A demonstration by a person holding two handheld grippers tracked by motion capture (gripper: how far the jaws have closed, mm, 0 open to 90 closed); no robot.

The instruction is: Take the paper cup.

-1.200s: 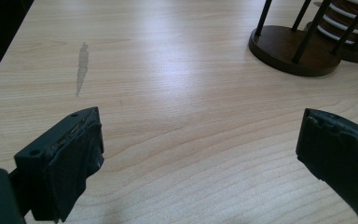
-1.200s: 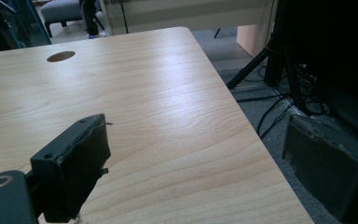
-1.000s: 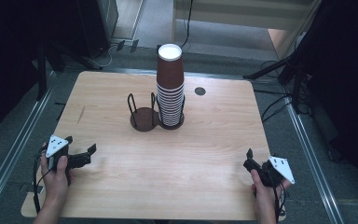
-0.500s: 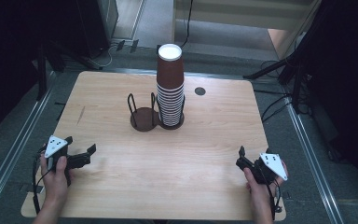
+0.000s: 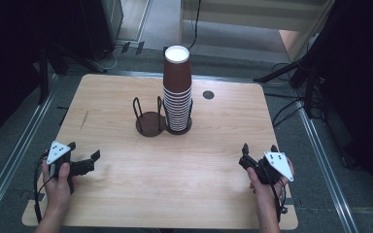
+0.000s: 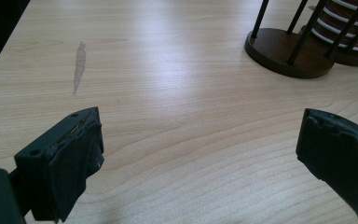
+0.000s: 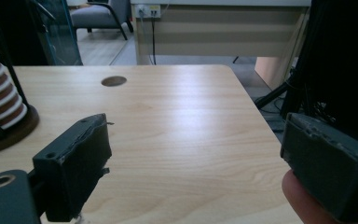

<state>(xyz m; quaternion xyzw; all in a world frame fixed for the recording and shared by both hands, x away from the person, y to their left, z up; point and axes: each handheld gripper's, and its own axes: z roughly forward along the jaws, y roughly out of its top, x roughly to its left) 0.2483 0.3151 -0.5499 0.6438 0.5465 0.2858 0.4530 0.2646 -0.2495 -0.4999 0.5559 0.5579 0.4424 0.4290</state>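
Brown paper cup stack (image 5: 177,92) stands upright in right ring of holder (image 5: 150,124), worktop (image 5: 126,194) centre-back. Your left gripper (image 5: 85,162) and right gripper (image 5: 257,153) both spread, empty, near front corners. Stack lies ahead and inward of each; right gripper slightly nearer.

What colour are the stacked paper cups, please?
Brown with white rims, clearest in the high view.

A light wooden table (image 5: 126,189) carries 2 dark round holders (image 5: 150,124), 1 stacked with cups (image 5: 177,92).
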